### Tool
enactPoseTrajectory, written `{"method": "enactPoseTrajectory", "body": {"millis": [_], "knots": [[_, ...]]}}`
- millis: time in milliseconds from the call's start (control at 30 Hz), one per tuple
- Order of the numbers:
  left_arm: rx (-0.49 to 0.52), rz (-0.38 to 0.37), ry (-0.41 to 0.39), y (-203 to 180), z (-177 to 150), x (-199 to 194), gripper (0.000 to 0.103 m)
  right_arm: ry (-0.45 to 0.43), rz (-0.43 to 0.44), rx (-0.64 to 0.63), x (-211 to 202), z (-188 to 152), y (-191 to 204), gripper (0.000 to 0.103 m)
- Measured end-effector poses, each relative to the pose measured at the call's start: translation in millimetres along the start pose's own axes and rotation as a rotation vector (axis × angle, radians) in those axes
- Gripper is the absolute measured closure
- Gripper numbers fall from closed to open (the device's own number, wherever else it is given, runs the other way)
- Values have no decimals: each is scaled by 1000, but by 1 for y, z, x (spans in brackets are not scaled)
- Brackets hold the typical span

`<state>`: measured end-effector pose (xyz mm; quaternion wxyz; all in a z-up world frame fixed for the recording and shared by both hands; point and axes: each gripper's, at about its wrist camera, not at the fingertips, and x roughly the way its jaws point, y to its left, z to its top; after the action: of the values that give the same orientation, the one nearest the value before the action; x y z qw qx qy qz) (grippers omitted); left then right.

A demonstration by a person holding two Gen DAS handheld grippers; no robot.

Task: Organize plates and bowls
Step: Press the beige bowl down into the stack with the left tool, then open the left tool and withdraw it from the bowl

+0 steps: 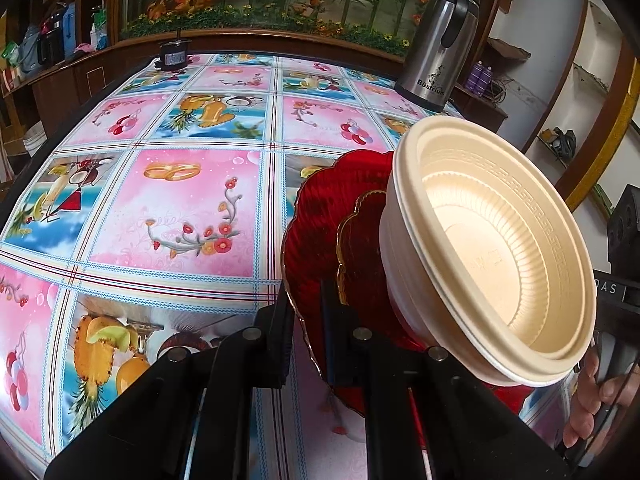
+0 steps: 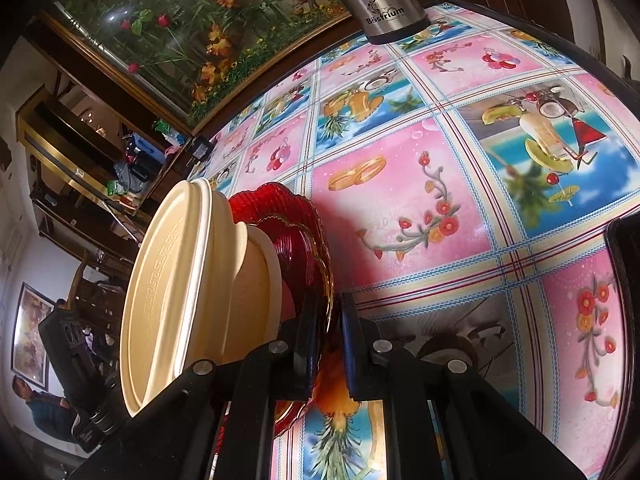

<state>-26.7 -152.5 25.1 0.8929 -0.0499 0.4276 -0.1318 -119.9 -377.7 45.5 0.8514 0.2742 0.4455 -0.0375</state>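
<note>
Both tools clamp the rim of the red plate: left tool, right tool, red plate. It carries the cream bowls, at the frame's right, above the worktop. I judge this a carrying step; next calls for level, matched lowering.

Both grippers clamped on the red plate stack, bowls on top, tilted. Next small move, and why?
Probably level the stack. The left gripper and right gripper each pinch the red plates' rim, and the cream bowls on top lean steeply above the table, so they look liable to slide.
</note>
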Motion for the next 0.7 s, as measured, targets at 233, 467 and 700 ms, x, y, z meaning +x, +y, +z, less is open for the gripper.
{"method": "enactPoseTrajectory", "body": {"millis": [233, 467, 700], "knots": [[0, 4, -1, 3, -1, -4, 87, -22, -12, -11, -11, -2, 4, 87], [-14, 13, -3, 9, -6, -8, 74, -43, -17, -16, -30, -12, 3, 79], [-13, 25, -12, 10, -16, -17, 69, -67, -20, -2, -47, -28, -2, 73]]}}
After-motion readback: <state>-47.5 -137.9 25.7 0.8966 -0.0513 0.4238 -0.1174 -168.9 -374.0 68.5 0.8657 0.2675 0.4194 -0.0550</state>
